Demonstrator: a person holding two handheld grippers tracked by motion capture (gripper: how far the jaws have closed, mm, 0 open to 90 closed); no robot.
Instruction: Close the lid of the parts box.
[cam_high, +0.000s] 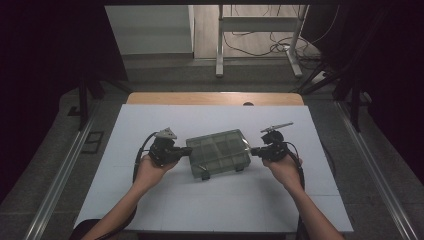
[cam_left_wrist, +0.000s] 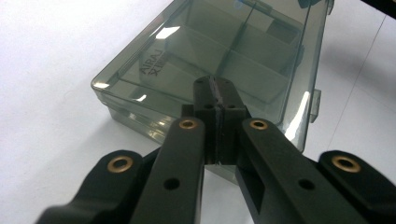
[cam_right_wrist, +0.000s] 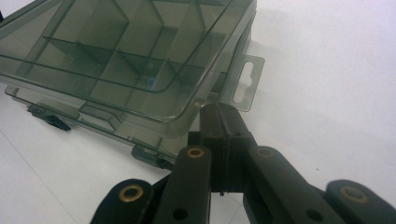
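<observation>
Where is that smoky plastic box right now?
In the high view the box lies lid shut at the middle of the white table, between the left gripper and the right gripper, whose shut jaws meet its two ends.

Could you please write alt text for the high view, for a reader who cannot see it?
A person's two hands hold the left gripper and the right gripper, jaws shut, against opposite short ends of a closed, smoky clear compartment box. The box lies on a white table, its dark latches facing the person.
</observation>
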